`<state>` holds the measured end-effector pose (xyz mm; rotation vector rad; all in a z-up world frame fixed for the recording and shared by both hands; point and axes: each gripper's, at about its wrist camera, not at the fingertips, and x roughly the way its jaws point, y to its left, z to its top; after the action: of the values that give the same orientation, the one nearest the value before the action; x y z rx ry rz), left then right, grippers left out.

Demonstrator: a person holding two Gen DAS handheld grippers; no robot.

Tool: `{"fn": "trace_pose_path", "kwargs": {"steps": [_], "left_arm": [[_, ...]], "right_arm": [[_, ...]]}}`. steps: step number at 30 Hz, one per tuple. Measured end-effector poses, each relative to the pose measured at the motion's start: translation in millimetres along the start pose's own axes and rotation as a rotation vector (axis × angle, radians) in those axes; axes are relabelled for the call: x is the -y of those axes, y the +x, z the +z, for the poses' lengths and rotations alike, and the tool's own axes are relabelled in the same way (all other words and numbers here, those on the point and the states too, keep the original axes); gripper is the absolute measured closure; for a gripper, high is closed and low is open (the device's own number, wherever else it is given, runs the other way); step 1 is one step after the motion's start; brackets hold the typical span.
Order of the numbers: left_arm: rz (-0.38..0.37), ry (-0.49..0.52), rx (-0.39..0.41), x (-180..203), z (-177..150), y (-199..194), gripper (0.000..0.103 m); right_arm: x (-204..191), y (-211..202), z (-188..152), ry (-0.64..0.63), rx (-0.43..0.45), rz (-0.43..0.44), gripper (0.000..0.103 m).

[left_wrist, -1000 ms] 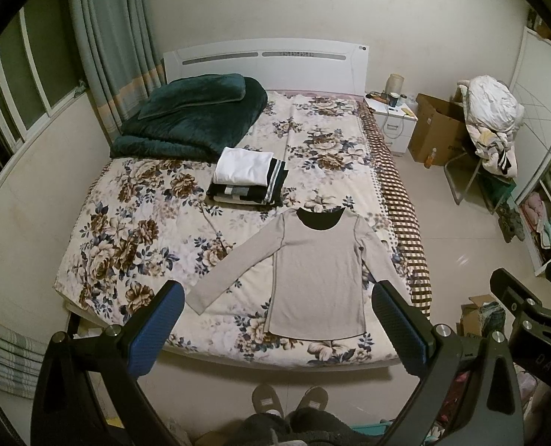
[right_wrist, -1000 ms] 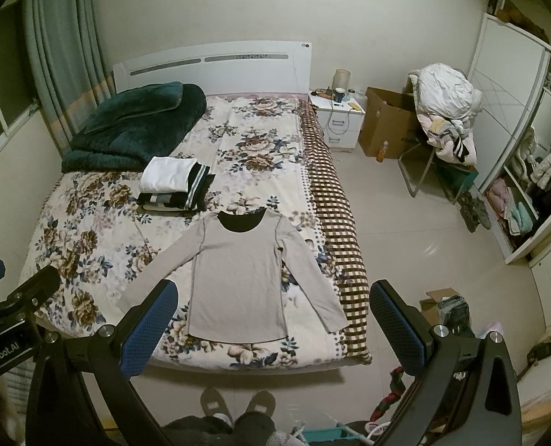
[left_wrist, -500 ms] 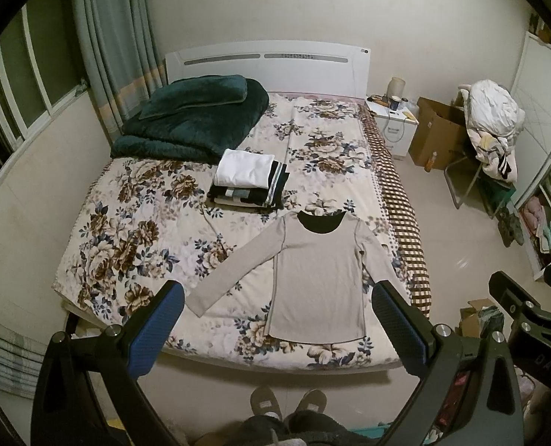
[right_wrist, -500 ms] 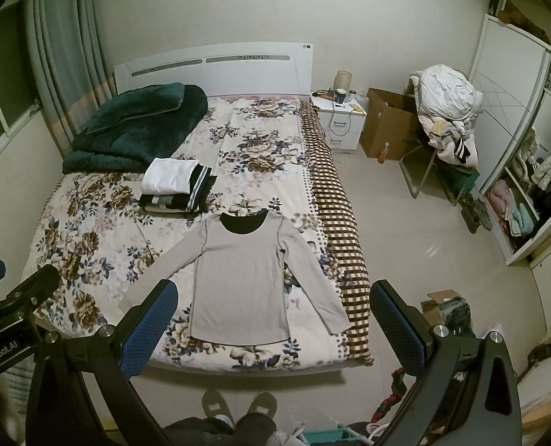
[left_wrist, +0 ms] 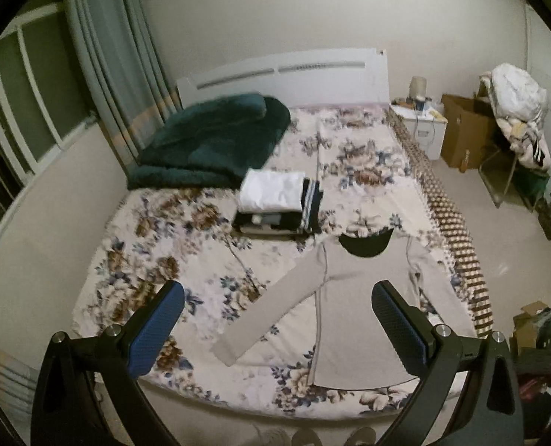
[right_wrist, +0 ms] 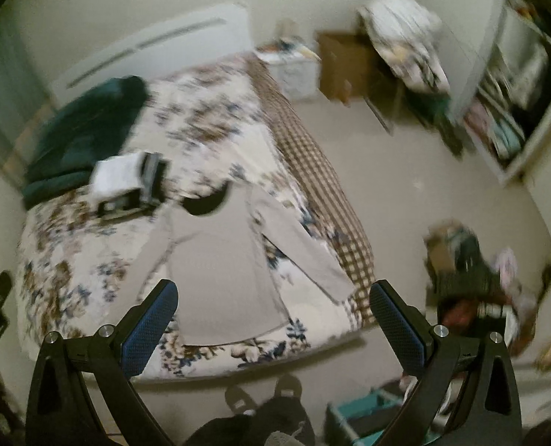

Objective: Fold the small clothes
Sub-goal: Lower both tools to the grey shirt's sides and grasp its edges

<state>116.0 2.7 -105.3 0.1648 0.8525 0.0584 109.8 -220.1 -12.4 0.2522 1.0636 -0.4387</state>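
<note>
A grey long-sleeved top [left_wrist: 364, 304] with a dark collar lies flat, sleeves spread, near the foot of the floral bed [left_wrist: 156, 260]; it also shows in the right wrist view [right_wrist: 223, 271]. A stack of folded clothes [left_wrist: 279, 200] sits behind it, seen blurred in the right wrist view [right_wrist: 126, 182]. My left gripper [left_wrist: 275, 319] is open and empty, high above the bed's foot. My right gripper [right_wrist: 271, 316] is open and empty, above the top's right sleeve and the bed's corner.
A dark green blanket [left_wrist: 212, 145] lies at the head of the bed. A nightstand [left_wrist: 424, 126], a cardboard box [left_wrist: 464, 130] and a chair piled with laundry [left_wrist: 517, 119] stand to the right. Floor clutter [right_wrist: 472, 271] lies near the wardrobe. My feet [right_wrist: 264, 394] stand at the bed's foot.
Both grippers have moved forward and down toward the bed. The right view has swung to the right and is blurred. The jaws stay open; the top has not moved.
</note>
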Motion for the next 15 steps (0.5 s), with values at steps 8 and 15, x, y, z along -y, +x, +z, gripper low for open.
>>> {"fn": "trace_pose_path", "kwargs": {"steps": [8, 15], "left_arm": [[0.063, 0.006, -0.191, 53, -47, 148, 0.0], [0.111, 0.004, -0.34, 103, -100, 268, 0.0]], "right_arm": [[114, 203, -13, 0.249, -0.194, -0.107, 0.0], [221, 410, -47, 0.436, -0.34, -0.102, 0.0]]}}
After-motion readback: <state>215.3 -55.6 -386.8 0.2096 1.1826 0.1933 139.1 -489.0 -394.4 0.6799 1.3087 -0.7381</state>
